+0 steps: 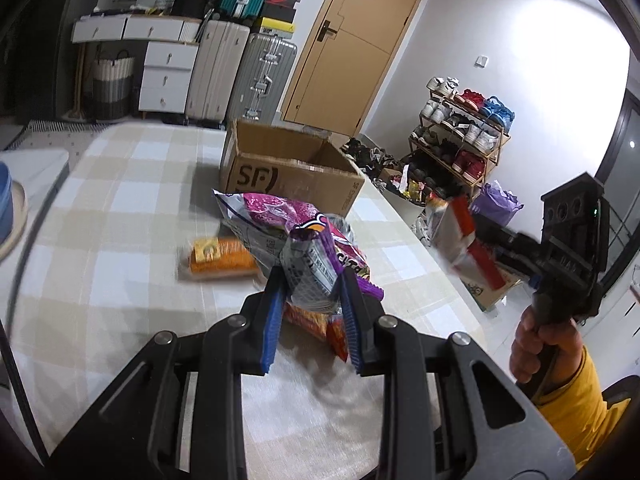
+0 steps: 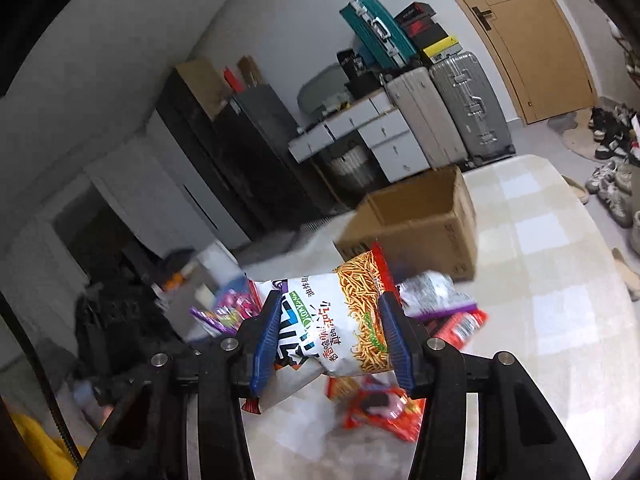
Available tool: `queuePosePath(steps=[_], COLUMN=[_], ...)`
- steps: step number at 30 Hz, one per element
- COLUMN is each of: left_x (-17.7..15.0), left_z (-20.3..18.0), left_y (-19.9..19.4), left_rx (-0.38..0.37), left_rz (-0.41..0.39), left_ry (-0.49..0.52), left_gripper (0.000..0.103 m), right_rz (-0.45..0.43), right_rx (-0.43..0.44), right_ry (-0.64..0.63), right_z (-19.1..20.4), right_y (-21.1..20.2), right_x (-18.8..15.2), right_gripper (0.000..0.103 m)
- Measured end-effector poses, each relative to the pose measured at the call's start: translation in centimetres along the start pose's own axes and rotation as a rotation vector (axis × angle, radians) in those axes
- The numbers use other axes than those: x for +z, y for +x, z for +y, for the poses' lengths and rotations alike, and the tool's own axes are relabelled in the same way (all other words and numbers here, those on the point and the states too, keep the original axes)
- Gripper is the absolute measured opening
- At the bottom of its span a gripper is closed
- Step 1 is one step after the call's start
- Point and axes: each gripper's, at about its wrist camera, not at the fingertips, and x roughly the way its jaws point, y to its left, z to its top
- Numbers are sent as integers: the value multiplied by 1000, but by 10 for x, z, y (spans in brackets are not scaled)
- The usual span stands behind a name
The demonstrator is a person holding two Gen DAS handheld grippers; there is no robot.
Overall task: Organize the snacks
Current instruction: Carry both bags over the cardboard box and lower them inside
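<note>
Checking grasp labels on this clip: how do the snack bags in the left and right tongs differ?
The purple snack bag in the left tongs is pinched at a crumpled end; the white noodle-snack bag in the right tongs is clamped across its puffed body. The purple bag is magenta and silver; the white bag pictures orange noodle sticks. Both hang clear of the checked table.
</note>
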Motion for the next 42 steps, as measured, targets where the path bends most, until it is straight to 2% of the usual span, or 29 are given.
queuePosePath(steps=[7,14,20,25,28,31,34,37,42], left_x=[40,89,146,195,220,242,257,259,249], left_z=[-8,-22,-30,-36,-38,-35,-30,-27,-18], left_y=[-8,0,28,60,88,124,157,188,242], left_rx=[38,61,60,92,108,143,171,203,208], left_rz=[-40,-60,-46,-41,-8,60,108,154,256], left_ry=[47,129,152,179,197,204,206,229,254], left_gripper=[24,24,24,24,24,24,24,24,24], right_rz=[-38,-19,5,52,101,129,162,198,259], right_rx=[-2,-12,-42,-83,-121,-146,-157,-168,-188], right_ry=[-61,-137,-133,-126,-139,-155,-126,-94,-83], right_z=[18,31,16,-5,-18,-32,-51,-70,-89], right_y=[1,25,69,113,146,172,196,219,247], right_x=[56,110,158,184,192,197,201,200,188], right_gripper=[49,49,49,49,49,49,49,49,49])
